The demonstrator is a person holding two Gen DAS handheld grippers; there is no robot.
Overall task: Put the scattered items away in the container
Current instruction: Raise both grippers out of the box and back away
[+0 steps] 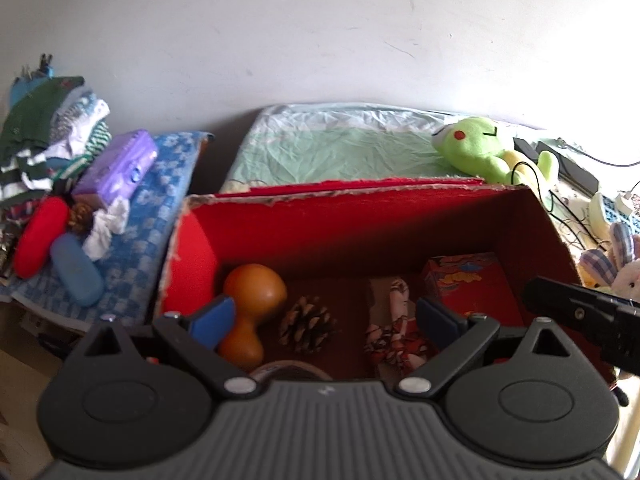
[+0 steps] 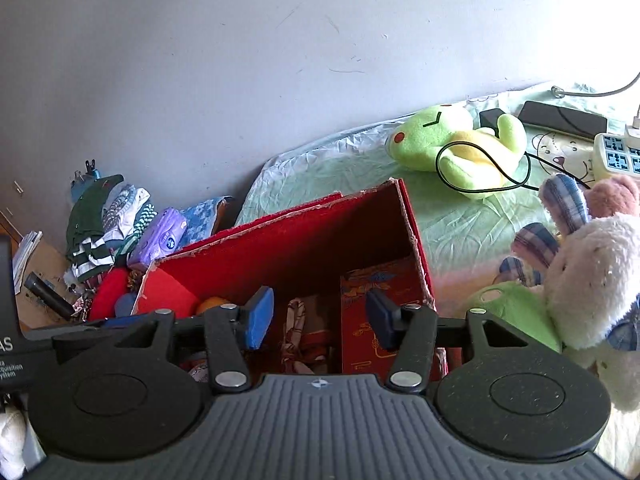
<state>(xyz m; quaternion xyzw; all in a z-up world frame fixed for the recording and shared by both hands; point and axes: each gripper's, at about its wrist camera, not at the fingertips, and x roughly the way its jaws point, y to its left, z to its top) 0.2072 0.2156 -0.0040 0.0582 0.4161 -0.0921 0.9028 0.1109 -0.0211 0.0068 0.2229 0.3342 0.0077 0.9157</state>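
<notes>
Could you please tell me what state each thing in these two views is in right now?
red box: open-topped, partly filled
orange gourd: lying in the box
pine cone: in the box, beside the gourd
patterned cloth bundle: in the box
small red carton: upright in the box
left tongs: open, empty
right tongs: open, empty
green plush frog: lying on the bed, black cable looped over it

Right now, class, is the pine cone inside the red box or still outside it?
Inside. The pine cone lies on the floor of the red box, between the orange gourd and a patterned cloth bundle.
</notes>
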